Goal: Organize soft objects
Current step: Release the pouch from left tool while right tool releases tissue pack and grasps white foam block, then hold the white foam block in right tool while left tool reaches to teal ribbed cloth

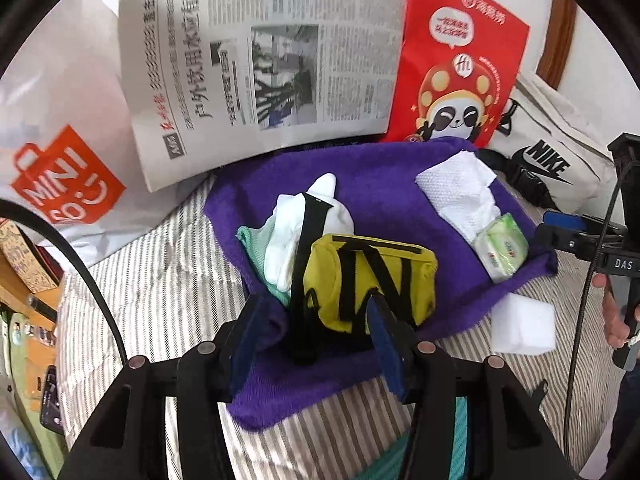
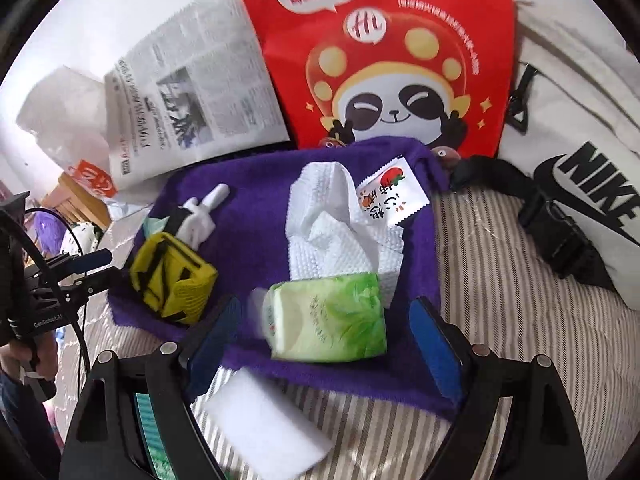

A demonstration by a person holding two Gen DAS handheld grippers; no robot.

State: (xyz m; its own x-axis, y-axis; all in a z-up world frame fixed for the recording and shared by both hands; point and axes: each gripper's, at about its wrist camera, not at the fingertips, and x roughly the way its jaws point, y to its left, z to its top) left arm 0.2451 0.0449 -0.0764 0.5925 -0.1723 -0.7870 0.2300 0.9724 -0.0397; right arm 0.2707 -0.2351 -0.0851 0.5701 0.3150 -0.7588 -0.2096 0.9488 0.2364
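A purple towel lies spread on the striped bed. On it sit a yellow pouch with black straps, white socks over a mint cloth, white paper towels and a green tissue pack. My left gripper is open, its fingers on either side of the pouch's near end. My right gripper is open around the green tissue pack, not closed on it. The towel, pouch, paper towels and a small snack sachet show in the right wrist view.
A white foam block lies on the striped sheet by the towel's near edge. Behind stand a newspaper, a red panda bag, a white Miniso bag and a white Nike bag.
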